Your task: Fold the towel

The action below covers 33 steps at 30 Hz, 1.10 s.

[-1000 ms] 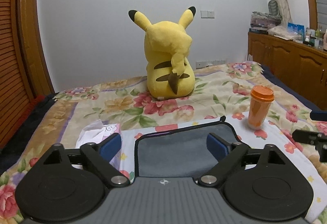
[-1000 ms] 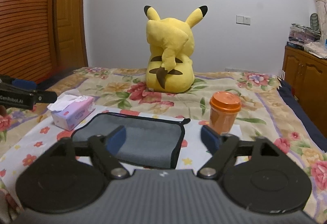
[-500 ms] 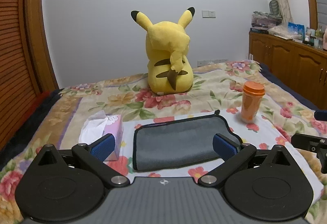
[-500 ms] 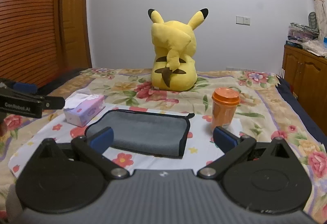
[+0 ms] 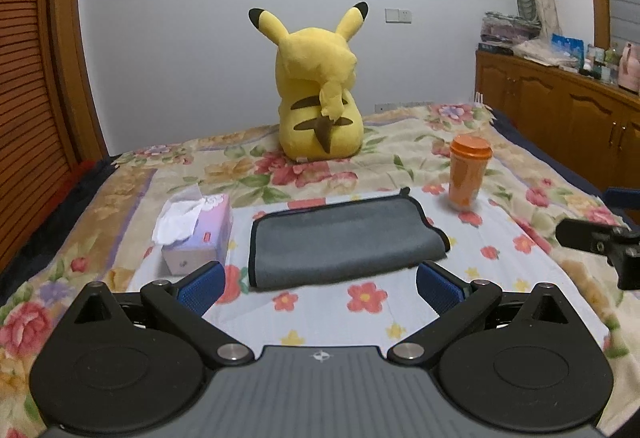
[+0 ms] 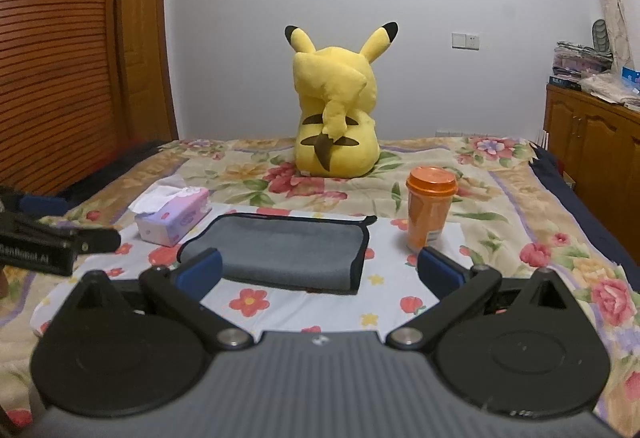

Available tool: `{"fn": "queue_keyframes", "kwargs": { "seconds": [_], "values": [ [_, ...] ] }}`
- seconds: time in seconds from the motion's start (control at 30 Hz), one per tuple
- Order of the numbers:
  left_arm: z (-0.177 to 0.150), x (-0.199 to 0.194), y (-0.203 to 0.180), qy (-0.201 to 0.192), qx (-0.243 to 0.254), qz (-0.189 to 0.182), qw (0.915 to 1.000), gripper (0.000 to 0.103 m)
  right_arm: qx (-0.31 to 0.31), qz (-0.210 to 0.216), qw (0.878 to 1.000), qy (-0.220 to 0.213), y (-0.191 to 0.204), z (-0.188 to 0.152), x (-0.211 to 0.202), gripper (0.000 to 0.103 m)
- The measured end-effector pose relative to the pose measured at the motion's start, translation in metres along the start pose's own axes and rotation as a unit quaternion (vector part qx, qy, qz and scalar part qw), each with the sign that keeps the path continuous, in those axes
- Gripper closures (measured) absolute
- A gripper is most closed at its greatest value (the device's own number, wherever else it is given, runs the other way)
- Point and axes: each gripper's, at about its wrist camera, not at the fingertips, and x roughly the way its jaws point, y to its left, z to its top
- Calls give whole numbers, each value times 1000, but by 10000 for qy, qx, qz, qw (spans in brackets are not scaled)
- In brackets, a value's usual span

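Note:
A grey towel (image 5: pixel 340 238) with black trim lies folded flat on a white floral cloth (image 5: pixel 500 266) on the bed; it also shows in the right wrist view (image 6: pixel 284 250). My left gripper (image 5: pixel 320 288) is open and empty, held back from the towel's near edge. My right gripper (image 6: pixel 319 272) is open and empty, also short of the towel's near edge. Each gripper shows at the edge of the other's view: the right gripper (image 5: pixel 600 242) and the left gripper (image 6: pixel 52 242).
A tissue box (image 5: pixel 198 234) sits left of the towel. An orange lidded cup (image 5: pixel 466 172) stands to its right. A yellow plush toy (image 5: pixel 320 98) sits at the bed's far end. Wooden cabinets (image 5: pixel 560 110) line the right wall, wooden doors (image 6: pixel 60 58) the left.
Both grippers have drawn back from the towel toward the bed's near side. The towel now lies wholly ahead of the fingers. Both jaws stay open.

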Motion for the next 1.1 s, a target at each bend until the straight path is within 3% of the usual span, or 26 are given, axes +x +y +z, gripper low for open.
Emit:
{"fn": "queue_keyframes", "kwargs": {
  "seconds": [0.67, 1.1],
  "values": [
    [-55, -16, -5, 288, -321, -59, 9991, 0, 8, -9, 9996, 275, 15, -36, -16, 0],
    [-80, -3, -8, 485, -386, -83, 9980, 0, -81, -178, 9990, 413, 18, -54, -6, 0]
  ]
}}
